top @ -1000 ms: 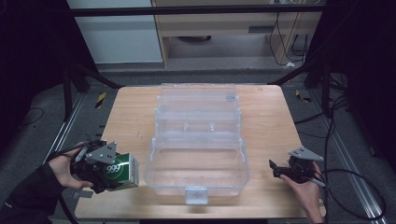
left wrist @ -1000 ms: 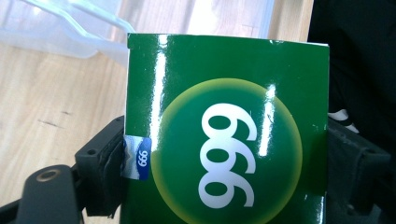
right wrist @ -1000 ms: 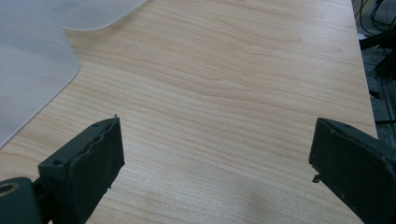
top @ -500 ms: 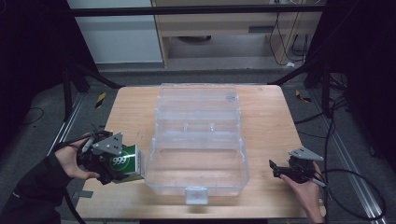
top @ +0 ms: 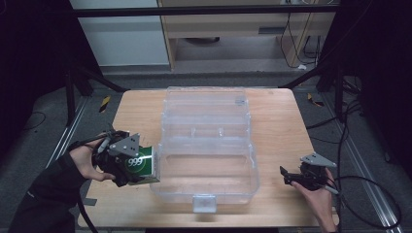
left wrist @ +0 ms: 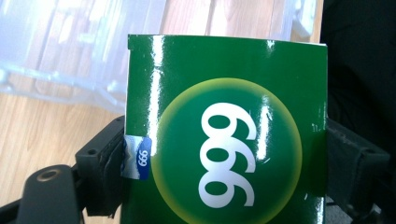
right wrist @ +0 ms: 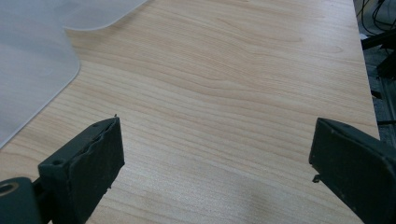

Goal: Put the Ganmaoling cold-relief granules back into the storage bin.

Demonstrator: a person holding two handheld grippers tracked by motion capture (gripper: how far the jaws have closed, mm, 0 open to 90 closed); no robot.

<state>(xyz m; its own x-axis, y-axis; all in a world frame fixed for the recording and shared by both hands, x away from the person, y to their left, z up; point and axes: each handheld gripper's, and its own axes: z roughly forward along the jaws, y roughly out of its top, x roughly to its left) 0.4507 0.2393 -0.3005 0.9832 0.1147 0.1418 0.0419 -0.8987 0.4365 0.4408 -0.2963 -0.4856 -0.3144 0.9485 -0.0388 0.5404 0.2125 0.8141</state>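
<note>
A green box printed "999" (top: 142, 164) is clamped between the jaws of my left gripper (top: 136, 167), lifted off the wood and right beside the left wall of the open clear plastic case (top: 252, 160). In the left gripper view the green box (left wrist: 229, 140) stands between both black pads, which press on its sides, with the clear case (left wrist: 56, 51) behind it. My right gripper (top: 287, 175) rests near the table's front right, pointing left at the case. Its jaws stand wide open over bare wood (right wrist: 215, 154), with a corner of the clear case (right wrist: 32, 60) ahead on the left.
The clear case takes up the middle of the wooden table (top: 282, 121), its lid laid open toward the far side and a latch (top: 204, 203) at the front. Bare wood lies left and right of it. Dark frame bars and cables surround the table.
My left gripper has carried the green box to the right and a little up, from the front left corner to the case's left wall. The right gripper has stayed put.
</note>
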